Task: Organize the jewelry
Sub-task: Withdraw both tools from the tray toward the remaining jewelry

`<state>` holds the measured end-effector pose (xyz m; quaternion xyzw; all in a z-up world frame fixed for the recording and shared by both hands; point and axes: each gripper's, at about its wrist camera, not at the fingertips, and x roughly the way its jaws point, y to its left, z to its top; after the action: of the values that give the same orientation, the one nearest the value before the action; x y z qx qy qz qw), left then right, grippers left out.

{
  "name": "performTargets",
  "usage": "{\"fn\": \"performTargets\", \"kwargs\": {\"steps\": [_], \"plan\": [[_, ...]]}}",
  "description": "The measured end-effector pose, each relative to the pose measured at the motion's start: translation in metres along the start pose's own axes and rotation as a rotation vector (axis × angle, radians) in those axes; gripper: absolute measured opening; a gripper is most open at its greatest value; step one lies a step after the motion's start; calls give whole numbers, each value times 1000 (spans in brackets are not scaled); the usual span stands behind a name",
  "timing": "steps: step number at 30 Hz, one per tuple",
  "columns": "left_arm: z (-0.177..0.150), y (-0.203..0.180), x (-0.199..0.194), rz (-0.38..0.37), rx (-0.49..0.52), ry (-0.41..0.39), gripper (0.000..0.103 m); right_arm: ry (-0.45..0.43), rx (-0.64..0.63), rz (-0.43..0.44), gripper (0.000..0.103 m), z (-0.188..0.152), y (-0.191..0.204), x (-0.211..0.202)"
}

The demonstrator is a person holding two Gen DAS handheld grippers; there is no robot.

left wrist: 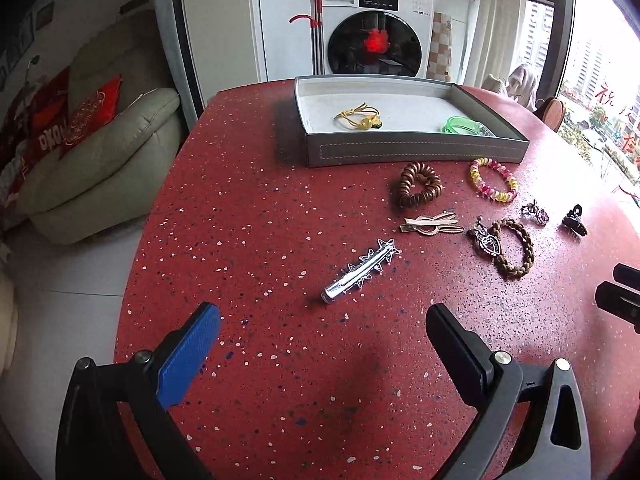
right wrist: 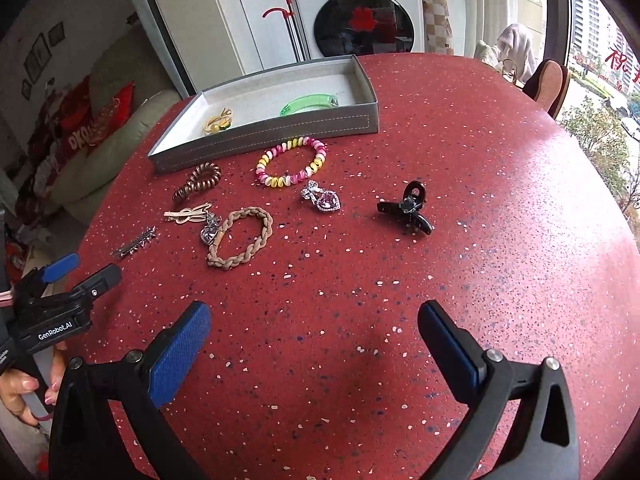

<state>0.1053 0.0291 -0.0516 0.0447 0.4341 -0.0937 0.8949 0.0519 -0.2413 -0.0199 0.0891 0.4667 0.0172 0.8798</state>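
Note:
A grey tray [left wrist: 416, 151] [right wrist: 256, 136] at the table's far side holds a yellow hair tie [left wrist: 357, 117] [right wrist: 218, 122] and a green bangle [left wrist: 462, 125] [right wrist: 308, 103]. Loose on the red table lie a silver star clip [left wrist: 362, 271] [right wrist: 134, 243], a rose-gold clip [left wrist: 430, 225] [right wrist: 188, 213], a brown coil tie [left wrist: 419, 185] [right wrist: 198, 181], a pink-yellow coil tie [left wrist: 493, 179] [right wrist: 291, 161], a braided tie [left wrist: 514, 252] [right wrist: 241, 238], a heart brooch [right wrist: 322, 199] and a black claw clip [left wrist: 574, 222] [right wrist: 406, 209]. My left gripper [left wrist: 323, 322] [right wrist: 86, 270] is open just short of the star clip. My right gripper [right wrist: 314, 320] is open and empty.
The table's left edge [left wrist: 136, 248] drops off toward a beige sofa [left wrist: 104, 160]. A washing machine [left wrist: 374, 28] stands beyond the tray. A hand [right wrist: 18, 390] holds the left gripper. The speckled tabletop [right wrist: 500, 200] stretches right toward the window.

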Motion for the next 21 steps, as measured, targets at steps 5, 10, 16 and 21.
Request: {"fn": "performTargets", "kwargs": {"steps": [5,10,16,21], "plan": [[5,5,-1,2,27,-15,103,-1,-5,5,103,2,0,1],[14,5,5,-10,60,-16,103,-9,-34,-1,103,6,2,0],[18,2,13,-26,95,-6,103,-27,-115,-15,103,20,5,1],[22,-1,17,-22,140,-7,103,-39,-242,-60,102,37,15,8]]}}
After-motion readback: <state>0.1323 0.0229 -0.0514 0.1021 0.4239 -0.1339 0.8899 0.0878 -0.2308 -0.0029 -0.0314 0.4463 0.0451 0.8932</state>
